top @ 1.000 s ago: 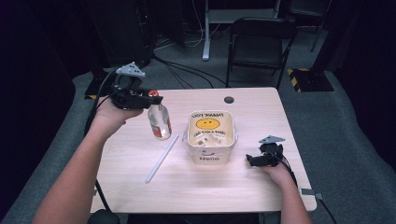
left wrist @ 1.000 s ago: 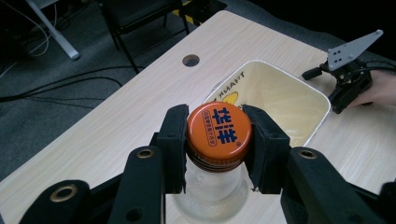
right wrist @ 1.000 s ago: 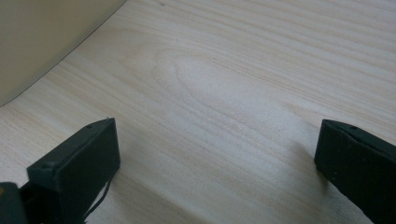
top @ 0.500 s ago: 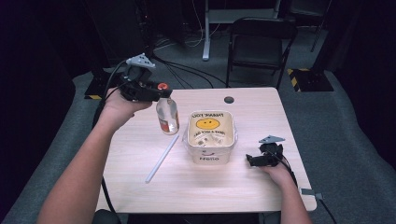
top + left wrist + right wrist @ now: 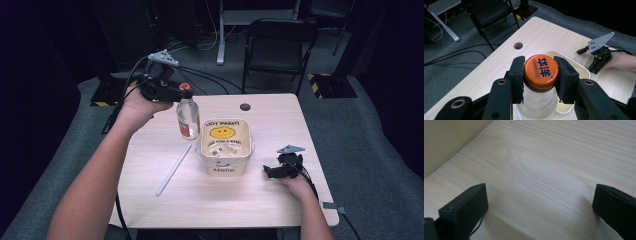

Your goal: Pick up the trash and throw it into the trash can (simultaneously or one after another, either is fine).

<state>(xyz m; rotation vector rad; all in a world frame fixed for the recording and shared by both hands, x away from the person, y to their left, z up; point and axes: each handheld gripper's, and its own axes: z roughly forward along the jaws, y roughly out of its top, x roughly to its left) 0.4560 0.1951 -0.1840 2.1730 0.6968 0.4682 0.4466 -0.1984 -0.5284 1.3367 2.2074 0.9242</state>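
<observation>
A clear plastic bottle (image 5: 188,120) with an orange cap (image 5: 540,69) and a red label hangs in the air, left of a cream square tub (image 5: 225,148) with a smiley face. My left gripper (image 5: 182,93) is shut on the cap, its pads (image 5: 517,77) pressing both sides, so the bottle hangs upright over the tub's left rim (image 5: 584,70). My right gripper (image 5: 270,171) rests on the table right of the tub, jaws wide open with bare wood (image 5: 544,177) between them; the tub wall (image 5: 446,142) stands at its upper left.
A white straw-like stick (image 5: 173,170) lies on the table left of the tub. The wooden table (image 5: 280,200) has a round cable hole (image 5: 245,107) at the back. A black folding chair (image 5: 278,45) stands behind the table, with cables on the floor.
My left gripper has carried the bottle up and to the right, from the left part of the table to beside the tub. The right gripper has stayed put.
</observation>
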